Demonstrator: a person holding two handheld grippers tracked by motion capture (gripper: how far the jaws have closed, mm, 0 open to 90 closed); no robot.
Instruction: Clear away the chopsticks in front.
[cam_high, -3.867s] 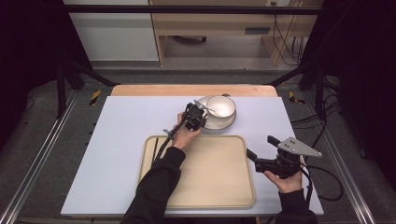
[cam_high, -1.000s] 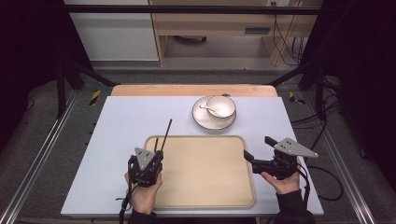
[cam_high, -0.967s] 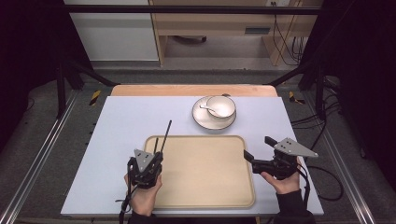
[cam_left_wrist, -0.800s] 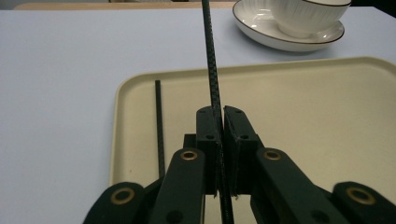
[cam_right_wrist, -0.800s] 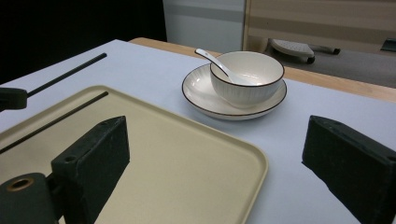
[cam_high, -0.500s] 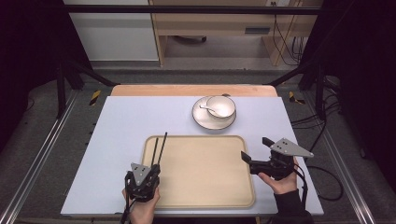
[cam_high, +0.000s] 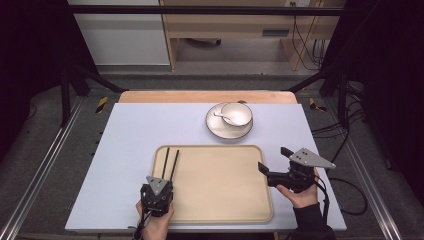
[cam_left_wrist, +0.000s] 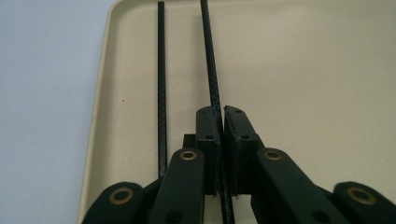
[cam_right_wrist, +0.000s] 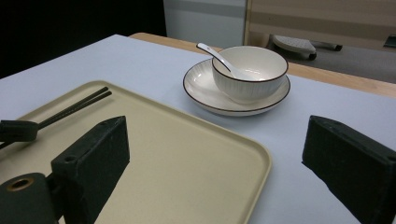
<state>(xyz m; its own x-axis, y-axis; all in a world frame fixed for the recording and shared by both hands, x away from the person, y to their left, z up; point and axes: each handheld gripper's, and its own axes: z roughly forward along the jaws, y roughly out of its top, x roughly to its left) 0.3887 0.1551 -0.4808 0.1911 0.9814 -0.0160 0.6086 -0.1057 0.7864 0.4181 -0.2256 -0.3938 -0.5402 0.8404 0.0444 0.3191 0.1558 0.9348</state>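
Where the beige tray (cam_high: 220, 200) meets the table's near edge, most of its bed lies bare, with two black chopsticks (cam_high: 169, 162) along its left rim. The left gripper (cam_left_wrist: 220, 116) is clamped on one chopstick; the other lies loose just beside. The right gripper (cam_high: 272, 167) hangs wide apart, holding nothing, at the tray's right rim. Beyond, a bowl (cam_high: 236, 113) with a spoon (cam_high: 225, 118) sits on a plate (cam_high: 220, 129)

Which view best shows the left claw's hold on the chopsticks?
Left gripper view: the left claw pinches one chopstick; the other lies free beside it on the tray. High view shows both small; right gripper view, only their tips.
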